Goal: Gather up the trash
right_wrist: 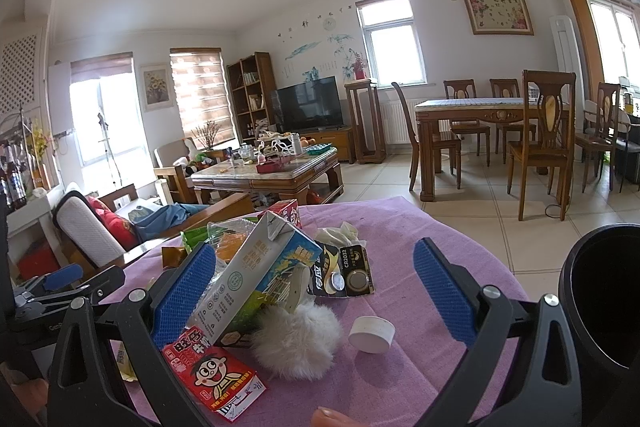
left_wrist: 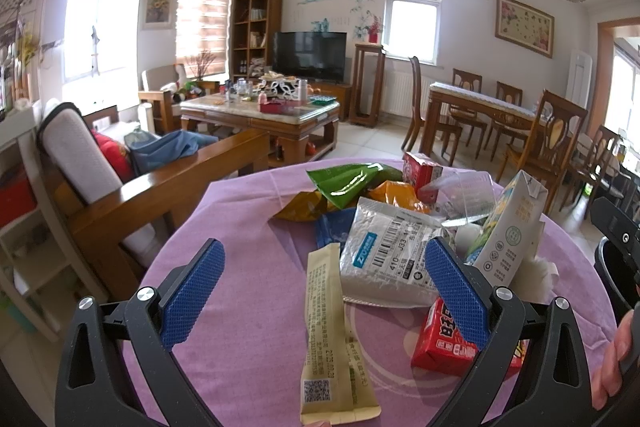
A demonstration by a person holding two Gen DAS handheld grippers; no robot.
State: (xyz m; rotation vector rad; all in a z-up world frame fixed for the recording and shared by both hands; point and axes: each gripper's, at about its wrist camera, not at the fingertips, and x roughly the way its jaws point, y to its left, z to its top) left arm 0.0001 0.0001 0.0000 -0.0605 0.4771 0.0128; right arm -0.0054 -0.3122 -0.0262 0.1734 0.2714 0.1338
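Observation:
Trash lies piled on a round table under a purple cloth (left_wrist: 248,267). My left gripper (left_wrist: 324,287) is open above a long beige wrapper (left_wrist: 326,331) and a silver courier bag (left_wrist: 386,259). A white milk carton (left_wrist: 510,231) leans at the right, with a red drink box (left_wrist: 444,347) in front of it. My right gripper (right_wrist: 316,291) is open around the milk carton (right_wrist: 248,283), a white fluffy ball (right_wrist: 296,343) and a white cap (right_wrist: 372,333). The red drink box (right_wrist: 216,375) lies near its left finger. A battery card (right_wrist: 352,277) lies behind.
A black bin (right_wrist: 600,291) stands at the table's right edge. Green, orange and yellow wrappers (left_wrist: 344,183), a clear cup (left_wrist: 464,195) and a second red box (left_wrist: 420,171) lie at the far side. A wooden sofa (left_wrist: 160,195) is left, dining chairs (right_wrist: 540,147) beyond.

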